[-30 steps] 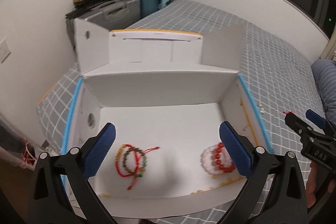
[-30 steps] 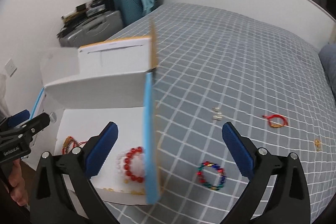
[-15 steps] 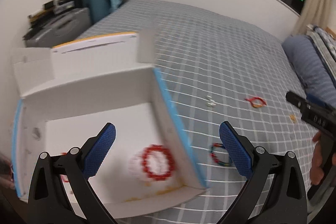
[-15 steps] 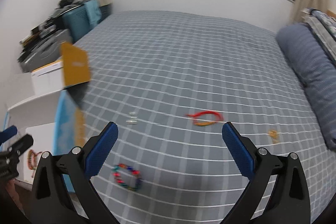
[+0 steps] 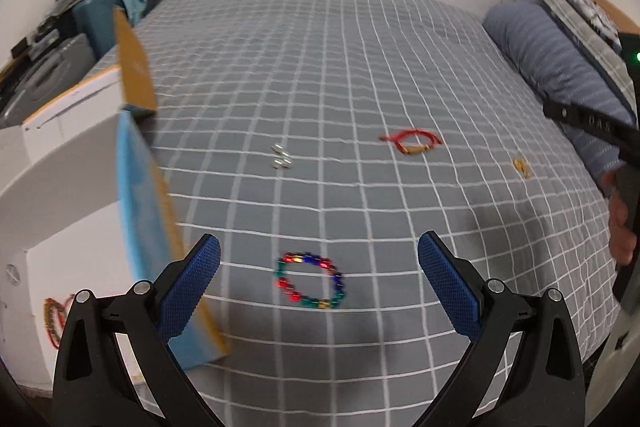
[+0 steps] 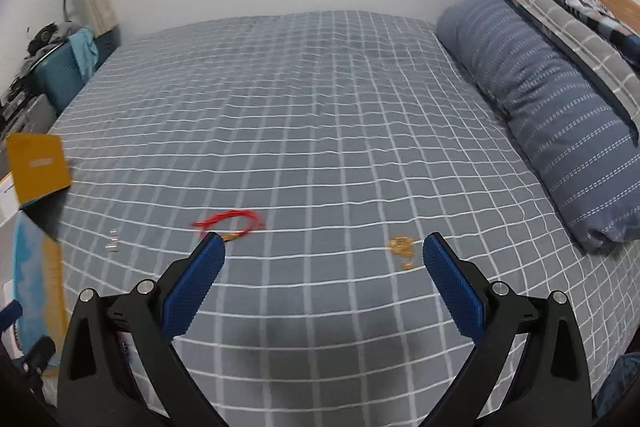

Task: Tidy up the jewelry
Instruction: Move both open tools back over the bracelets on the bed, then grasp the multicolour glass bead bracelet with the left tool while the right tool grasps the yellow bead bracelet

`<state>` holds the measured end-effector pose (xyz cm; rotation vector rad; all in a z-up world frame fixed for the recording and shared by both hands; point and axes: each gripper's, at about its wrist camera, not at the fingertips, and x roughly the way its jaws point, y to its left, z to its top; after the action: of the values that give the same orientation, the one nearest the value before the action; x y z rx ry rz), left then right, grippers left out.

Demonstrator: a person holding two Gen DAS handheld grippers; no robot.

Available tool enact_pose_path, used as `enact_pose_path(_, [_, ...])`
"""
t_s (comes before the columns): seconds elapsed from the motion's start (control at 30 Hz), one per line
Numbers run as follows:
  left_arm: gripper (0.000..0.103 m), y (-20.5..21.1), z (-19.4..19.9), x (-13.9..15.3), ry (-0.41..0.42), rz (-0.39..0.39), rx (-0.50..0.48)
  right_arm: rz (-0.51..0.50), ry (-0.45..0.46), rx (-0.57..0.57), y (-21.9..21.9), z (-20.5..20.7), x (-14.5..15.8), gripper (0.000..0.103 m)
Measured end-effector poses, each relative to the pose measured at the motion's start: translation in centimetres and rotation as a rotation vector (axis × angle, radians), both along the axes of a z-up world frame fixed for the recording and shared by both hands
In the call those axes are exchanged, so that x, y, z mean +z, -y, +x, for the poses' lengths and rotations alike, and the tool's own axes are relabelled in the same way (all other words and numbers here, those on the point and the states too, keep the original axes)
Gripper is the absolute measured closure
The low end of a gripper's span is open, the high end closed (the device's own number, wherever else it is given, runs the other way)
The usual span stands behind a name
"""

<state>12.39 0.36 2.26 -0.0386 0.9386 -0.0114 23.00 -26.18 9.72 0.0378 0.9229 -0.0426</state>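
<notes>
My left gripper (image 5: 320, 279) is open and empty above a multicoloured bead bracelet (image 5: 310, 285) lying on the grey checked bed. Farther off lie small silver earrings (image 5: 281, 159), a red string bracelet (image 5: 414, 142) and a small gold piece (image 5: 521, 167). The white box (image 5: 72, 227) with blue sides stands at the left; a red-green bracelet (image 5: 54, 315) lies inside. My right gripper (image 6: 320, 279) is open and empty, near the red string bracelet (image 6: 230, 223) and the gold piece (image 6: 402, 249). The earrings (image 6: 113, 242) show at the left.
A blue striped pillow (image 6: 552, 131) and folded bedding lie along the right side of the bed. Suitcases and clutter (image 5: 60, 39) stand past the bed's far left corner. The box's open brown flap (image 5: 134, 67) sticks up at the left.
Both grippers have swung right, away from the box and over the bed. The multicoloured bracelet now lies between my left fingers. Both grippers stayed open.
</notes>
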Motion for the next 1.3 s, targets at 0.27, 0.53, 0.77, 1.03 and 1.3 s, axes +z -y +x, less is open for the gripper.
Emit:
enact_pose_path(0.27, [0.006,2.8,1.7,-5.7,-0.079,0.015,-0.012,-0.02,-0.083,-0.014,4.4,3.1,-5.2,0.014])
enact_pose_path(0.53, [0.006,2.1,2.8,-10.1,-0.138,0.029,0.019,-0.047,-0.166,-0.021,6.2,5.4,-9.8,0.031])
enact_pose_path(0.77, [0.006,1.0,3.0,-11.8,-0.154,0.026,0.041,-0.041,-0.233,-0.021,7.3,7.1,-12.6,0.043])
enact_pose_path(1.03, [0.04,0.8,2.6,-11.7,-0.163,0.014,0.034,0.035,-0.302,-0.05,8.8,8.3,-14.8,0.067])
enact_pose_path(1.3, [0.094,0.9,2.9,-11.3,-0.2,-0.024,-0.005,0.054,-0.333,-0.053,9.0,8.5,-15.5,0.088])
